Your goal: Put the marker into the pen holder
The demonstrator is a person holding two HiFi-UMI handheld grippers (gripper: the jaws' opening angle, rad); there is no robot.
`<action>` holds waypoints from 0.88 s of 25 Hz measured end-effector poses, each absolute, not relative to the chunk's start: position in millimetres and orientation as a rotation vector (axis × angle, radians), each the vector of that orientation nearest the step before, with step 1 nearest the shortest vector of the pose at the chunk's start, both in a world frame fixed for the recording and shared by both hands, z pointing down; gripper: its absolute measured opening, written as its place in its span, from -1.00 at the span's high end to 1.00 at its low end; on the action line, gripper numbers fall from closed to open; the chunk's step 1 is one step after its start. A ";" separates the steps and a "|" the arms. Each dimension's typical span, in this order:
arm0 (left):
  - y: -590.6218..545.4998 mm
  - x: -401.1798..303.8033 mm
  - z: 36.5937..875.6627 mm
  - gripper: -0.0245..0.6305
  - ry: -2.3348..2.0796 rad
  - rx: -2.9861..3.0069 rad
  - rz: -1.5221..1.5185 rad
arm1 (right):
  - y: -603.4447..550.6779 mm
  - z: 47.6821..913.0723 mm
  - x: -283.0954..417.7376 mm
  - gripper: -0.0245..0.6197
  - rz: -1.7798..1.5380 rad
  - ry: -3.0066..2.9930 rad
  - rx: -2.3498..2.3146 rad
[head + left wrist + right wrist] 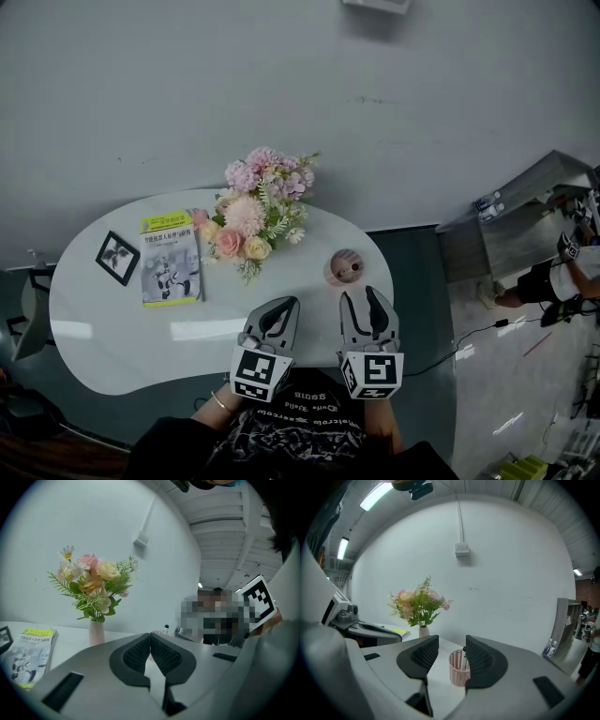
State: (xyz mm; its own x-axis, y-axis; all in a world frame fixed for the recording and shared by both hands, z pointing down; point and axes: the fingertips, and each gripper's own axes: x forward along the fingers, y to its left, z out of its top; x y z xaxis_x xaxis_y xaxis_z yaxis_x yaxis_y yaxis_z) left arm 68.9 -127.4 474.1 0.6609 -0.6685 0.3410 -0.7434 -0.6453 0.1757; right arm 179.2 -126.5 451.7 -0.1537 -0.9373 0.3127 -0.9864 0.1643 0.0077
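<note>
Both tongs hover over the near edge of the desk [122,323]: the left tongs [150,644] clenched on nothing, the right tongs [451,648] released and empty. Just beyond the right one stands the holder [458,670], with what looks like the marker [354,268] upright inside. The drop seems done, so the next move calls only for drawing back without nudging the holder. Bare desk lies leftward; the book [171,258], frame [117,257] and flowers [258,211] sit farther off.

Pink mesh pen holder [456,671] stands upright, marker [464,661] inside.
</note>
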 end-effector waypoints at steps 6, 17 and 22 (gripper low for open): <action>-124.3 72.4 473.3 0.85 -1.106 2.596 0.349 | -115.3 463.6 172.4 0.30 0.321 -2.176 1.858; -120.8 71.4 475.2 0.85 -1.092 2.604 0.360 | -98.0 489.6 168.6 0.38 0.376 -2.125 1.823; -118.4 71.8 478.6 0.85 -1.075 2.606 0.372 | -96.3 491.3 170.7 0.59 0.373 -2.098 1.833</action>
